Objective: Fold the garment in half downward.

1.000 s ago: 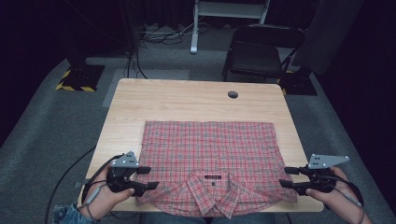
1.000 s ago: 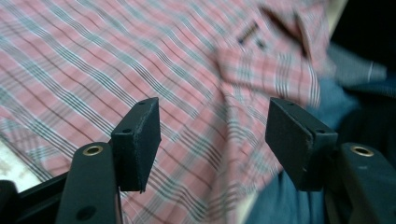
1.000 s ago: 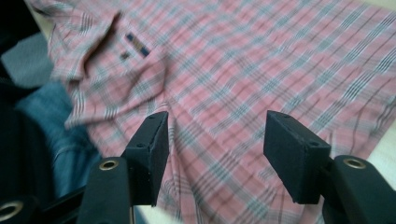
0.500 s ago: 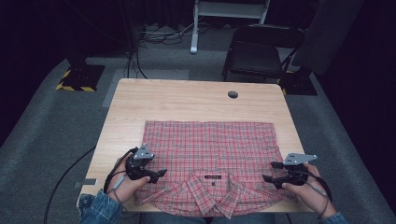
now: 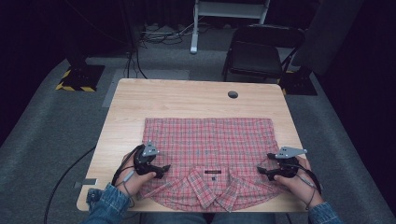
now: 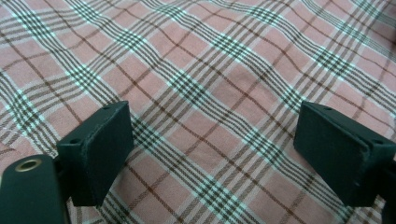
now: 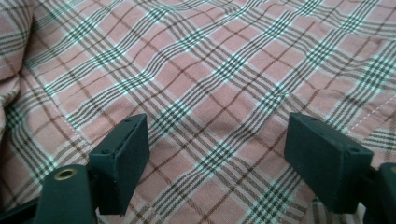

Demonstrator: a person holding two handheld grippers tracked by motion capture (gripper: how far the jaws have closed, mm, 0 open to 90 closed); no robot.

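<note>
Both hands have come inward and down since the earlier frames: a second ago they hung off the two sides of the plaid shirt [image 5: 208,149], and now each sits over the cloth near its lower corners. Left tool [image 5: 159,171] hovers low over the shirt's left shoulder area, its jaws having just been opening; in the left gripper view they stand wide apart with flat plaid fabric showing between them and nothing pinched. Right tool [image 5: 264,171] mirrors it on the right side, jaws likewise just been opening, wide apart above the cloth in the right gripper view, gripping nothing.

The shirt lies spread on the wooden surface [image 5: 187,100], folded into a rough rectangle, collar [image 5: 212,173] toward the person and hem toward the far edge. Its near part is rumpled around the collar, with folded cloth bunched on both sides. A round cable hole [image 5: 232,94] sits in the bare wood beyond the shirt. Denim sleeves enter from the bottom of the high view, and a cable trails from the left tool off the surface's near left corner.
</note>
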